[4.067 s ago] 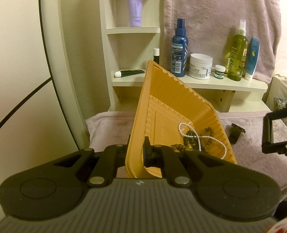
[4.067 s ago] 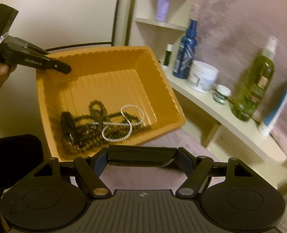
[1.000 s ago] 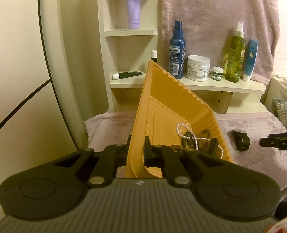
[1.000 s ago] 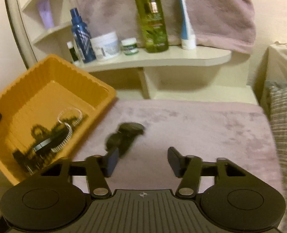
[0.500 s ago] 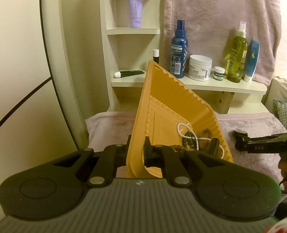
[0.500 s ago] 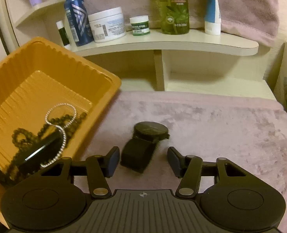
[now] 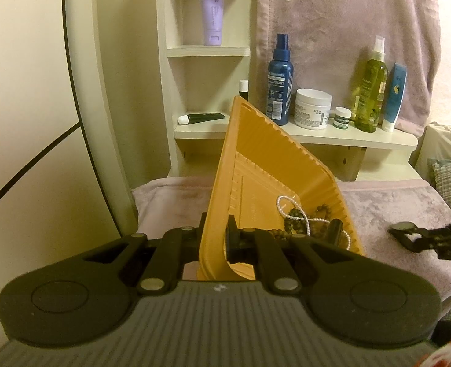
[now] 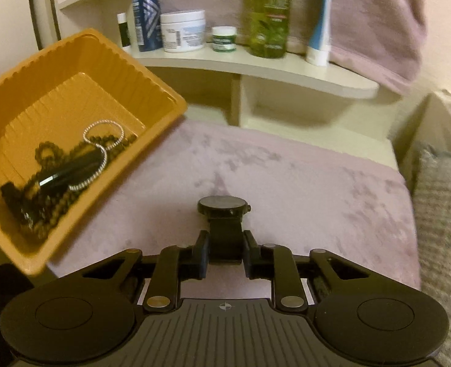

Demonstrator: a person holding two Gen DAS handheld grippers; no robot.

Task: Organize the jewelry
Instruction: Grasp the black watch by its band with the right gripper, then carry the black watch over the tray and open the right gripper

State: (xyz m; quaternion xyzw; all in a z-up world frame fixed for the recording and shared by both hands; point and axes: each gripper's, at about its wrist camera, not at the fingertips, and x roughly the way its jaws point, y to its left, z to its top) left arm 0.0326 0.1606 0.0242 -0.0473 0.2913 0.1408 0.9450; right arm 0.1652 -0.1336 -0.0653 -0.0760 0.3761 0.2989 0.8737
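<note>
Right gripper [image 8: 225, 252] low over the mauve blanket [image 8: 302, 177], jaws closing, black watch [image 8: 224, 217] between them; pads sit right at the strap's sides, contact looks made but blur leaves it unsure. Watch face points to 12 o'clock from the gripper, strap runs back toward 6, lying on the blanket.

Left gripper [image 7: 214, 238] clamped tight on the near wall of the orange tray [image 7: 222, 183], one finger outside, one inside. Tray is tilted, far corner raised toward 12 o'clock in the left wrist view. In the right wrist view the tray sits at 10 o'clock from the watch, well apart, part off the blanket's edge.

Inside the tray, low end: white pearl strand [image 8: 103, 146] looped over dark bead necklace [image 8: 54, 189], and a glossy black band-like piece [image 8: 69, 168] across them; what that piece is, can't tell.

In the left wrist view the right gripper shows at 3 o'clock, dark and small.

Further out at 12 o'clock: cream shelf [image 8: 256, 67] with blue spray bottle [image 8: 146, 12], white jar [image 8: 182, 30], small green-label jar [image 8: 224, 39], green oil bottle [image 8: 268, 15], blue-white tube [image 8: 318, 30]. Mauve towel [image 7: 347, 30] hangs behind. Lilac tube [image 7: 212, 12] on an upper shelf at 11 o'clock.
</note>
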